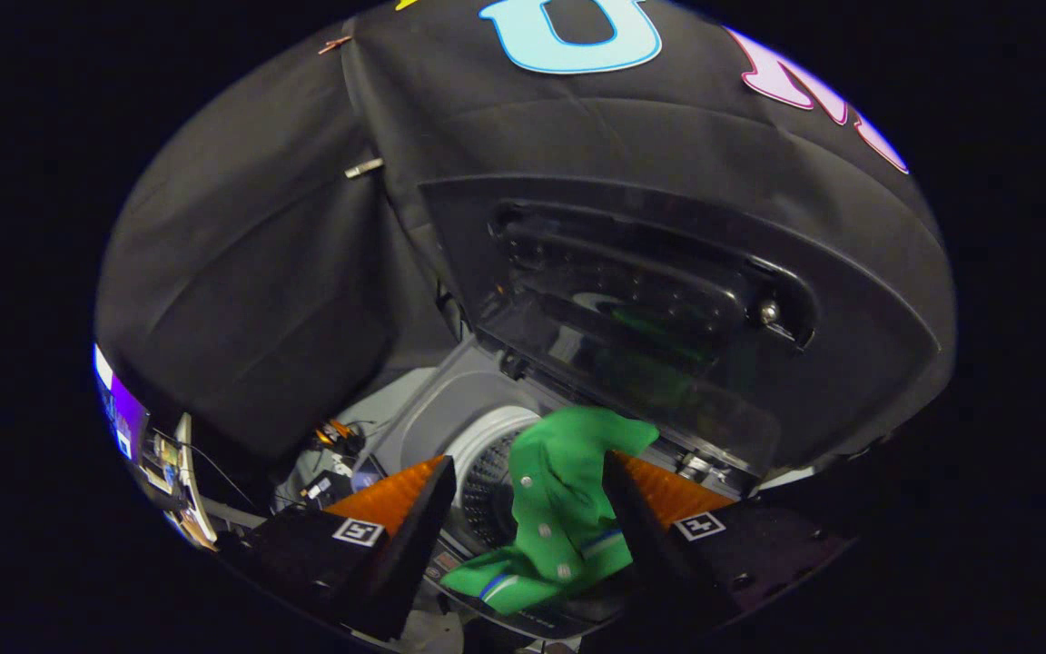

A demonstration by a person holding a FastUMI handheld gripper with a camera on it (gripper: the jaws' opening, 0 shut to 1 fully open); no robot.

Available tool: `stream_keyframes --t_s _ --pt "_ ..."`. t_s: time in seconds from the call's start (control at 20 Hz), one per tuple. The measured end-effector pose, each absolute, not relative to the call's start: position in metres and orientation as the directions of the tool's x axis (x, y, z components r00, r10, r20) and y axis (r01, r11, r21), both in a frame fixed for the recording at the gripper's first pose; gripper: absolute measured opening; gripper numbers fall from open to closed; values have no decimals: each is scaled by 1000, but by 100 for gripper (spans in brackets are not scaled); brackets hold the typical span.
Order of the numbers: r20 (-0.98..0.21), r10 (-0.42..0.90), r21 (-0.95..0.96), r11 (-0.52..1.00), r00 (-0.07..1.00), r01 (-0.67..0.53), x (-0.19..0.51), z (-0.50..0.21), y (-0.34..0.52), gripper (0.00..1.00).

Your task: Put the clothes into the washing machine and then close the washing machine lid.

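1. Black cloth (241, 272) hangs as the backdrop across the upper and left parts of the frame, with a small clip (364, 168) pinned to a fold at upper left.
2. At lower left, beside the machine, sits a clutter of cables and small gear (332, 440), and further left a lit screen edge (123, 413).
3. Standing up behind the opening, the washing machine lid (668, 300) fills the centre right; its dark window shows a faint green reflection.
4. Below it, the washing machine (432, 409) has a grey top deck, and the perforated drum (491, 477) is visible inside the round opening.
5. A green garment (564, 509) drapes between the fingers, over the drum's mouth; whether any of it rests in the drum I cannot tell.
6. It is bright green with white snap buttons down the front and a blue-and-white striped cuff at its lower end.
7. The gripper (532, 509) is spread apart, the right finger (636, 518) touching the cloth and the left finger (414, 527) apart from it; whether the cloth is held I cannot tell.
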State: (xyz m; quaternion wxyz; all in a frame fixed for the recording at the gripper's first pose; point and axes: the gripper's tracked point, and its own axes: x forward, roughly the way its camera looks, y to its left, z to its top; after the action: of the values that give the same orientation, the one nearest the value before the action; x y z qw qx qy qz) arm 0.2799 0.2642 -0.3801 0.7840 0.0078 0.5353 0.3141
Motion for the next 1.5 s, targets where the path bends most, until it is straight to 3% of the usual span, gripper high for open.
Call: stream_keyframes --t_s 0.25,0.45,0.65,0.9,1.2,1.5 --pt "-749 602 400 743 275 -537 283 -349 286 99" --pt "-599 696 416 693 396 -589 304 -301 298 99" --pt "-504 690 383 718 520 -582 328 -275 289 99" --pt "-431 590 314 807 683 -500 364 -252 264 99" --pt "-369 342 212 936 864 -280 410 -243 220 99" --pt "-387 153 195 977 909 -81 432 -255 182 98"
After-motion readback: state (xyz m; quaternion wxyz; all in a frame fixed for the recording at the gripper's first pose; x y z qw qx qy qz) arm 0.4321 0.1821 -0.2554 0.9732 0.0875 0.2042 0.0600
